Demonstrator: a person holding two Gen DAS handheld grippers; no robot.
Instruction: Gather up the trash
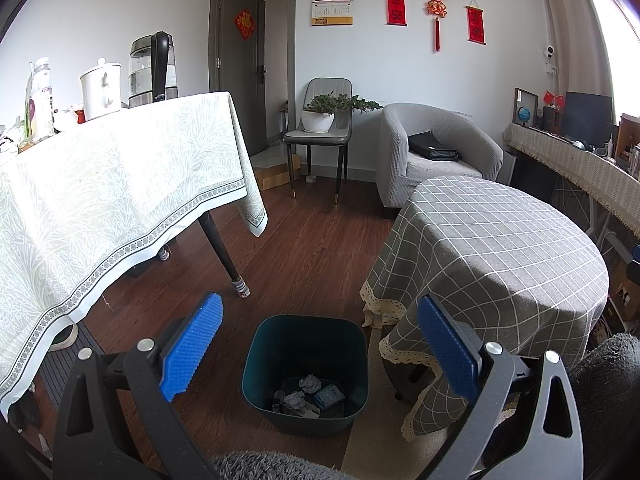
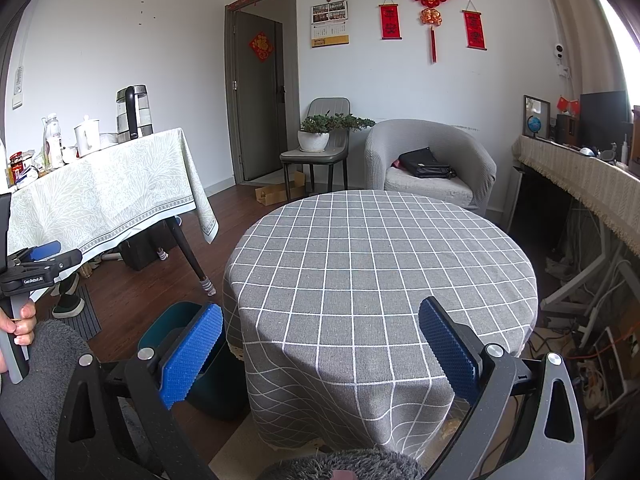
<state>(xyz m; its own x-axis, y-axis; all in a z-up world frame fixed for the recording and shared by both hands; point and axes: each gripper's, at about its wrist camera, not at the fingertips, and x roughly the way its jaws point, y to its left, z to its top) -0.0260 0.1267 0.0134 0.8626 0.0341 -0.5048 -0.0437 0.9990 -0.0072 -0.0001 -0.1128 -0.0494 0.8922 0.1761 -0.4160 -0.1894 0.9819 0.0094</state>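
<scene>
- Dark teal plastic, the bin [image 1: 304, 372] stands on the wooden floor [image 1: 312, 248] just beside the near-left edge of the round counter [image 2: 380, 264], and the left tool [image 1: 320, 352] hangs above it with its blue pads spread wide and nothing between them.
- Inside the bin lie crumpled paper balls [image 1: 310, 383], a small blue packet [image 1: 329, 397] and other scraps, so the collected trash sits at the bottom of the bin.
- The right tool [image 2: 320, 356] points over the round counter, its jaws likewise wide apart and empty.
- The checked grey cloth on that counter shows no litter in either view; the part nearest the person is hidden behind the tools.
- Judged from this, the step in hand is either the end of a drop into the bin or a search for the next piece, with most of the work seemingly done.
- The next move calls for finding what remains: the far-left counter [image 1: 120, 184] under the pale patterned cloth carries a kettle [image 1: 154, 68], a white mug [image 1: 100, 90] and bottles, and whether any trash lies among them is too small to tell.
- A hand [image 2: 18, 324] grips the left tool's handle at the left edge of the right wrist view.
- Any reach toward that far-left counter would need care around the kettle and mug.
</scene>
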